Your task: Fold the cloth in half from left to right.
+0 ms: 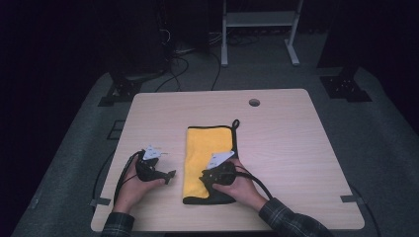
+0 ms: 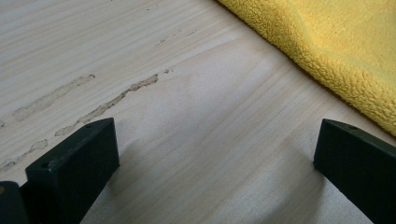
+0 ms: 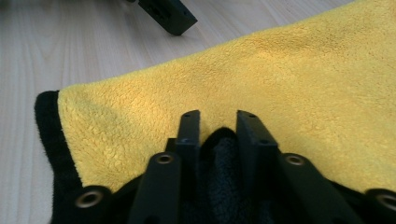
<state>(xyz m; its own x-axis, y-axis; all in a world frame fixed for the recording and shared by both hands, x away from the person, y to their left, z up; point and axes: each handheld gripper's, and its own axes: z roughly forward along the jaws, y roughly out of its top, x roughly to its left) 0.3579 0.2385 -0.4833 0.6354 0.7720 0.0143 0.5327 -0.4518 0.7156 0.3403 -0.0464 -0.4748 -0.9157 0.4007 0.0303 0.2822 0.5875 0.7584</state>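
Observation:
A yellow towel (image 1: 207, 148) with a black border lies folded in the middle of the wooden table (image 1: 291, 148), a black loop (image 1: 235, 122) at its far right corner. My right gripper (image 1: 205, 178) rests on the towel's near end. In the right gripper view its jaws stand close together (image 3: 218, 123), shut on a bunched fold of dark cloth rising from the towel (image 3: 289, 74). My left gripper (image 1: 168, 176) sits on bare wood just left of the towel. Its jaws are wide apart (image 2: 215, 163) with nothing between them, and the towel's edge (image 2: 355, 42) lies ahead to the right.
A round cable hole (image 1: 254, 102) is in the table's far side. A white frame (image 1: 257, 29) and cables stand on the floor behind. Scuff marks (image 2: 107, 102) streak the wood near my left gripper. One jaw of the left gripper (image 3: 168, 14) shows beyond the towel.

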